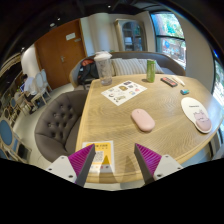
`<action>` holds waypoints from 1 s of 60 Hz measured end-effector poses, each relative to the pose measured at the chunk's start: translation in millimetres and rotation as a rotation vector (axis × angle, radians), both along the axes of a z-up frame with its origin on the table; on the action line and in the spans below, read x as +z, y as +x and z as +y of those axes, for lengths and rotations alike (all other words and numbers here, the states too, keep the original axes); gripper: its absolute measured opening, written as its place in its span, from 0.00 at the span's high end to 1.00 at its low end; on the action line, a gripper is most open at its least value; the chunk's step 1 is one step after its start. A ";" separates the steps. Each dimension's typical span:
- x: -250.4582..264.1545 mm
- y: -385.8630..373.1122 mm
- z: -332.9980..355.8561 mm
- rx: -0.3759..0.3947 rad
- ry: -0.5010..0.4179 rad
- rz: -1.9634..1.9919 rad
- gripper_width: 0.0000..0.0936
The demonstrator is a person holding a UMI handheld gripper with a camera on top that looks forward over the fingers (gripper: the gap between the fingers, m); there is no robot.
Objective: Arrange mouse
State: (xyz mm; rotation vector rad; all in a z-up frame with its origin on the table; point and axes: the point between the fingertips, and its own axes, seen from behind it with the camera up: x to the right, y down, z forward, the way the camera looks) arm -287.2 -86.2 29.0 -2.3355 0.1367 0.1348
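A pink mouse [143, 120] lies on the round wooden table [120, 125], beyond my fingers and a little to the right. A round pink mouse mat [203, 116] lies farther right near the table's edge. My gripper [114, 160] is open and empty above the table's near edge, its magenta pads [82, 160] spread wide apart. Nothing stands between them.
A yellow and white card [100, 153] lies just ahead of the left finger. A printed sheet [123, 92], a clear cup [104, 70], a green bottle [151, 70], a dark phone [169, 81] and a small teal item [184, 91] sit farther back. A grey tufted chair [58, 120] stands at the left.
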 end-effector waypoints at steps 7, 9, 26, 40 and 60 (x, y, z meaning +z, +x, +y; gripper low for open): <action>-17.7 56.1 18.2 -0.078 0.019 -0.063 0.13; -24.3 67.2 23.3 -0.087 0.020 -0.075 0.13; -44.8 114.8 88.7 -0.035 0.120 -0.131 0.16; -46.8 122.2 116.4 0.021 0.143 -0.114 0.45; -47.1 118.2 109.2 0.188 0.081 -0.082 0.58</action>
